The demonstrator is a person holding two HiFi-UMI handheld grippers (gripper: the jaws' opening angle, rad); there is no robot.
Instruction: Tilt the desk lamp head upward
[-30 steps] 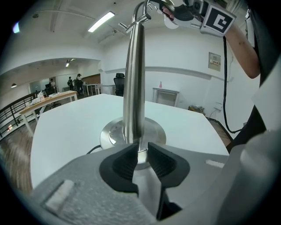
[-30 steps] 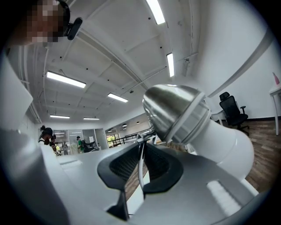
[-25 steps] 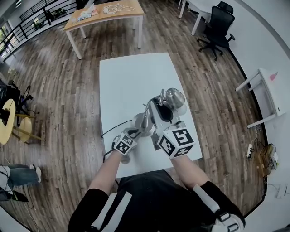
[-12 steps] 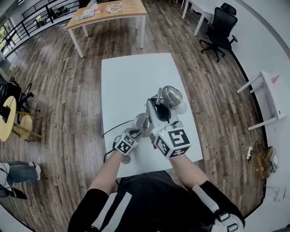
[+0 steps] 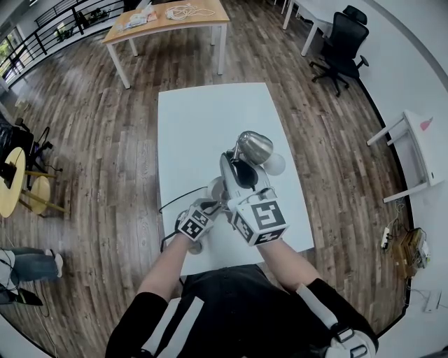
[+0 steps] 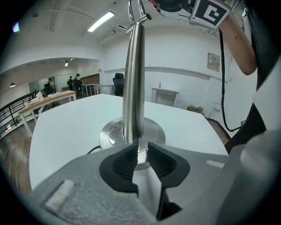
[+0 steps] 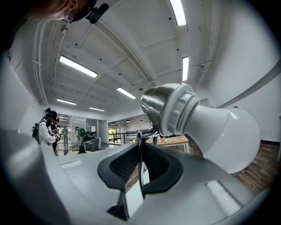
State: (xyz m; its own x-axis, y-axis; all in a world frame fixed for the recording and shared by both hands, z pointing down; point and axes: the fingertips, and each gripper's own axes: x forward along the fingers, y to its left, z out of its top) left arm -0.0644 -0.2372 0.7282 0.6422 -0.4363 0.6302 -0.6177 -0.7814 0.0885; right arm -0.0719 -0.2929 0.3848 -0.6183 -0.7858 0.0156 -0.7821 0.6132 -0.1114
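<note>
A silver desk lamp stands near the front of the white table (image 5: 206, 119). Its metal head (image 5: 253, 145) carries a white bulb (image 5: 274, 164), which points to the right. My left gripper (image 5: 213, 203) is shut on the upright pole (image 6: 133, 79) just above the round base (image 6: 115, 134). My right gripper (image 5: 241, 169) reaches in from above, and its jaws are closing on a thin metal bracket (image 7: 140, 139) at the lamp head (image 7: 163, 105). That bracket is pinched between the pads. The bulb (image 7: 224, 132) fills the right of the right gripper view.
A black cable (image 5: 175, 199) runs from the lamp base off the table's left edge. A wooden table (image 5: 164, 21) stands beyond, an office chair (image 5: 339, 38) at the far right, a small white table (image 5: 413, 140) to the right. People (image 7: 46, 127) stand far off.
The lamp head and bulb have swung left and away, and my right gripper has gone with them. The left gripper has kept its hold on the pole.
</note>
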